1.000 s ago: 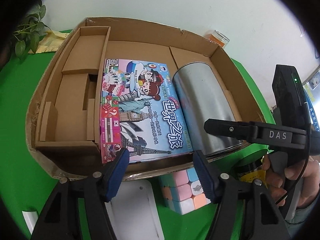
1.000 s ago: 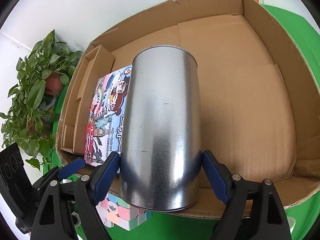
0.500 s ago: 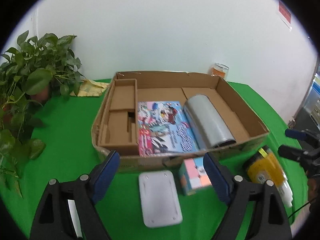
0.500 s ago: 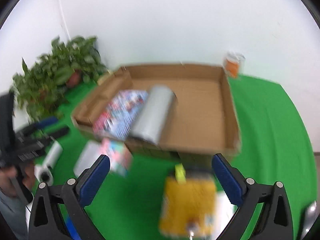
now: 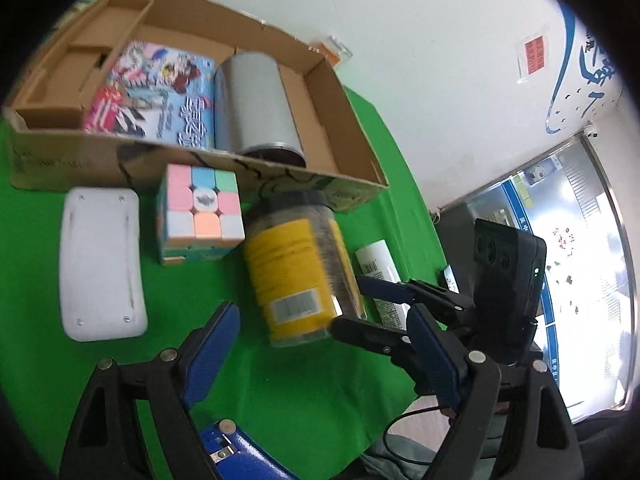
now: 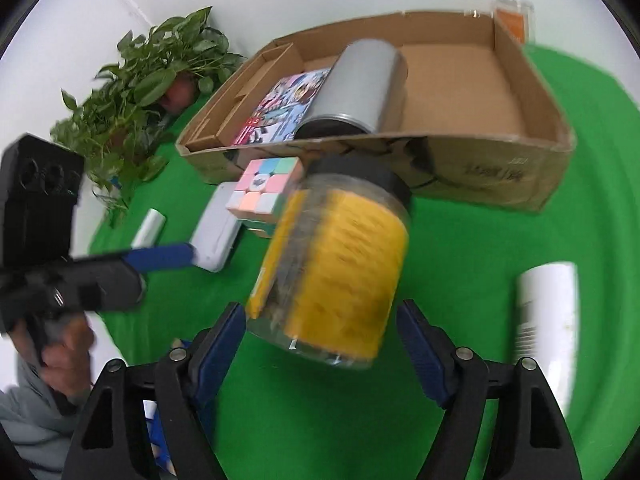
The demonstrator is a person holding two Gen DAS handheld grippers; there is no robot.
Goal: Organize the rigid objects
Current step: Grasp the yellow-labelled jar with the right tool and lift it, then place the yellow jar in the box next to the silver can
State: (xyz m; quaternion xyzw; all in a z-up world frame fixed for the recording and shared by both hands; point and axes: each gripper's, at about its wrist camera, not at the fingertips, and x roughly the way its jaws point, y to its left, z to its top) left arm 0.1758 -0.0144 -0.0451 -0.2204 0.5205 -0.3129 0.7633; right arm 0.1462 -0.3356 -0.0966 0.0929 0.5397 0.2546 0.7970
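Box (image 5: 60,168) first: cardboard, on the green cloth, loaded with the metal tin (image 5: 256,104) lying on its side just beside the game box (image 5: 168,92). Held between the right jaws a second ago, that tin; released since, so counted as stowed.

Next down, yellow-labelled jar (image 6: 340,272): lying on the cloth in front of the box, outside it, lid toward the box wall. Framed now by the right gripper (image 6: 320,312), spread, jaws just closing in around the jar's base, pads near its sides but not visibly pressing. Judged the next thing to go in.

Left gripper (image 5: 322,316): spread, jaws just opened wider, pinching nothing, pulled back from the box edge it faced earlier.

Smaller still, waiting on the cloth: white case (image 5: 100,260), pastel cube (image 5: 200,208), white tube (image 5: 380,280).
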